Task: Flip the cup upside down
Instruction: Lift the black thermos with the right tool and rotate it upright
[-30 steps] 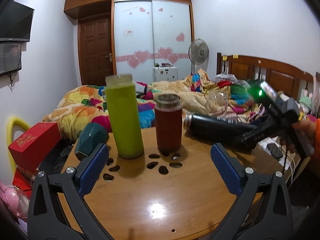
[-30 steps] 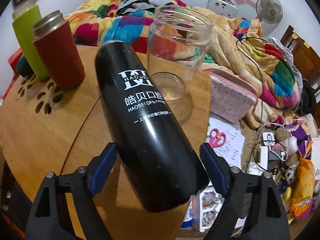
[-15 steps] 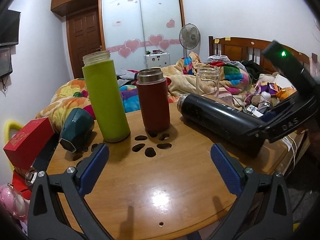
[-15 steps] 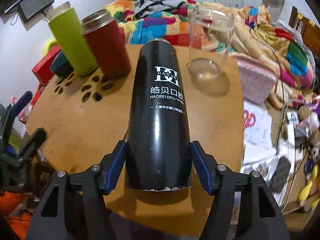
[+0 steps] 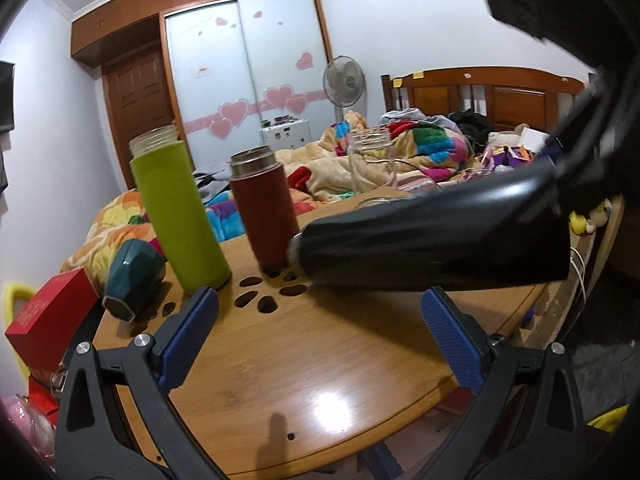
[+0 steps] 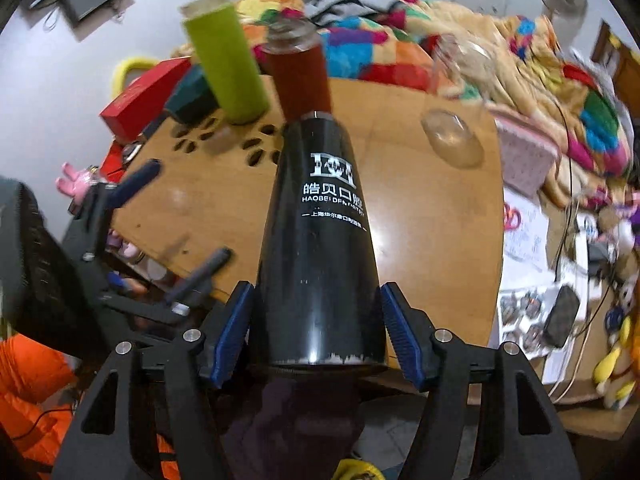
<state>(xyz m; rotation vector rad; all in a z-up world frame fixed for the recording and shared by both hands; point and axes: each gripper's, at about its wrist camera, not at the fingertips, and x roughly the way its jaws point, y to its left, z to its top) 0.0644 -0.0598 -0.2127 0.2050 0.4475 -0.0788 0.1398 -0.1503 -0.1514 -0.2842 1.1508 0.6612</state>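
Observation:
My right gripper [image 6: 316, 332] is shut on a tall black cup [image 6: 320, 232] with white lettering, held near its base. The cup is tilted, its far end pointing down toward the round wooden table [image 6: 420, 216] near the paw-shaped holes. In the left wrist view the black cup [image 5: 432, 236] lies nearly level above the table, its open end to the left by the red cup [image 5: 264, 204]. My left gripper [image 5: 320, 328] is open and empty, low over the table's near side; it also shows in the right wrist view [image 6: 180, 216].
A green bottle [image 5: 176, 208] and the red cup [image 6: 300, 72] stand at the back left of the table [image 5: 300, 380]. A clear glass jar [image 5: 370, 160] stands at the back right. A teal cup [image 5: 132, 276] lies on its side at the left edge, by a red box [image 5: 48, 316].
My right gripper has swung the black cup further round and left, its far end now close to the red cup. My left gripper has moved lower and nearer the table.

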